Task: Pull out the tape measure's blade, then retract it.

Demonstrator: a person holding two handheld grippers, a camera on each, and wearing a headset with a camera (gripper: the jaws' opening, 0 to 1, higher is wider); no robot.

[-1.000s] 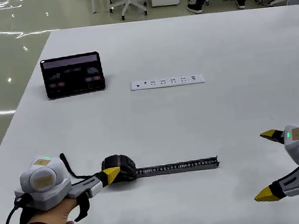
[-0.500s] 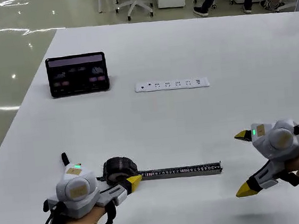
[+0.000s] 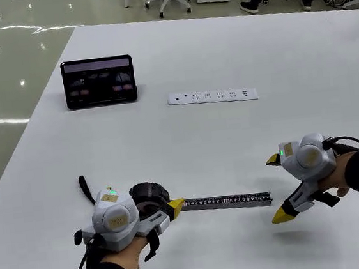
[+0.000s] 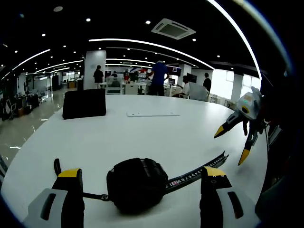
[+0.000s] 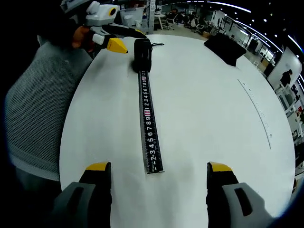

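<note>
Since both are wide open, the left tool [image 4: 142, 173] should squeeze the round black case [image 3: 149, 197], the right tool [image 3: 276, 188] the thin numbered blade [image 5: 147, 114].

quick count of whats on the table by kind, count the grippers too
tape measure: 1
tablet: 1
power strip: 1
grippers: 2 (left gripper, right gripper)
total: 5
</note>
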